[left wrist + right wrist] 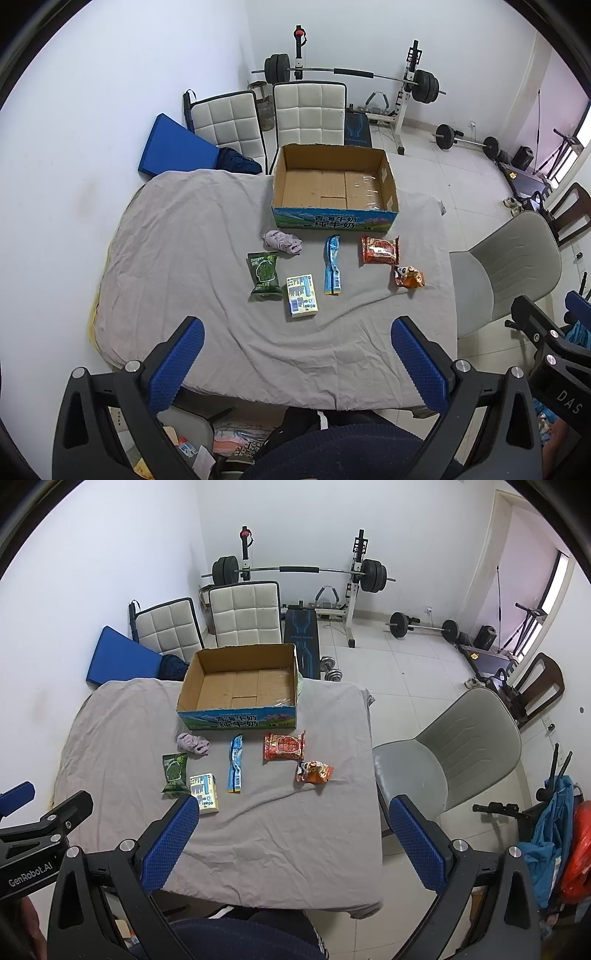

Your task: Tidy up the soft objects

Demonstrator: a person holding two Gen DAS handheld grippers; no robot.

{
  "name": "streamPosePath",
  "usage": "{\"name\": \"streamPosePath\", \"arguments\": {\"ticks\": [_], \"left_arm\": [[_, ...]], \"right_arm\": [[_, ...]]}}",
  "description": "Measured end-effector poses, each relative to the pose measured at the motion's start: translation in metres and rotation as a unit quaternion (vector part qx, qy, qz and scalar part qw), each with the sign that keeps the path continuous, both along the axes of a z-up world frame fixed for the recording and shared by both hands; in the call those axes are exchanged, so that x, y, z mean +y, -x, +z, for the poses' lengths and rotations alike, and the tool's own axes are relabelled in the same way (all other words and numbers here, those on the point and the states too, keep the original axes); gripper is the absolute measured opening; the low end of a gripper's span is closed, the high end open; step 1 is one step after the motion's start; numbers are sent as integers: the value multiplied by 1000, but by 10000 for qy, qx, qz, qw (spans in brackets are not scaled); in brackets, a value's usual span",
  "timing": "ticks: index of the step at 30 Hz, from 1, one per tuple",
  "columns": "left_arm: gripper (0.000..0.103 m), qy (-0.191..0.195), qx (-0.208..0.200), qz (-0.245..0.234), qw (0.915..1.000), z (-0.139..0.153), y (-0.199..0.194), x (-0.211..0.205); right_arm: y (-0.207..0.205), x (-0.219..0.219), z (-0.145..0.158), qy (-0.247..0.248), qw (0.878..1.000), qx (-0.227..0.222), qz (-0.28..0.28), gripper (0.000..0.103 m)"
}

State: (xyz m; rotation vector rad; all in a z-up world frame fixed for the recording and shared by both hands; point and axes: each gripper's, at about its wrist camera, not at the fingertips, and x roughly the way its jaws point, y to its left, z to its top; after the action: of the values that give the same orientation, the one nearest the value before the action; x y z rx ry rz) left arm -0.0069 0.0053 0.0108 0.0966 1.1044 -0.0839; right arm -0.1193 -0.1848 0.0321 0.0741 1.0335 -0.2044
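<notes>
both the left gripper (297,363) and the right gripper (290,843) are hovering with jaws spread and holding nothing, the packets and crumpled cloth (282,242) are lying ahead of the jaws before the empty cardboard box (334,188), so sorting seems to be just starting, calling next for a reach forward.

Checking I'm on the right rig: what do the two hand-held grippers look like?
Both match: the left hand-held gripper and the right hand-held gripper have black angular frames with silver bolts and two blue finger pads with a fine dotted texture. White lettering marks the bodies: "GenRobot.AI" on the left, "DAS" on the right. No cables show.
</notes>
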Motion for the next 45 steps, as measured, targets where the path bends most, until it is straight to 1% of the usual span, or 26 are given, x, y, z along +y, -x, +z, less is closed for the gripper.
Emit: {"name": "streamPosePath", "arguments": {"ticks": [5,17,40,45], "left_arm": [[103,5,-29,16,10000,2,0,0],[103,17,-246,51,9997,9,9,-2],[103,24,-333,106,9994,9,14,-3],[103,73,-373,152,9992,11,14,-1]], "right_arm": [[3,0,3,-12,10000,-33,7,103],[10,3,17,13,9998,-210,18,103],[12,0,12,6,9997,-239,51,103],[13,-1,16,37,9995,-299,69,103]]}}
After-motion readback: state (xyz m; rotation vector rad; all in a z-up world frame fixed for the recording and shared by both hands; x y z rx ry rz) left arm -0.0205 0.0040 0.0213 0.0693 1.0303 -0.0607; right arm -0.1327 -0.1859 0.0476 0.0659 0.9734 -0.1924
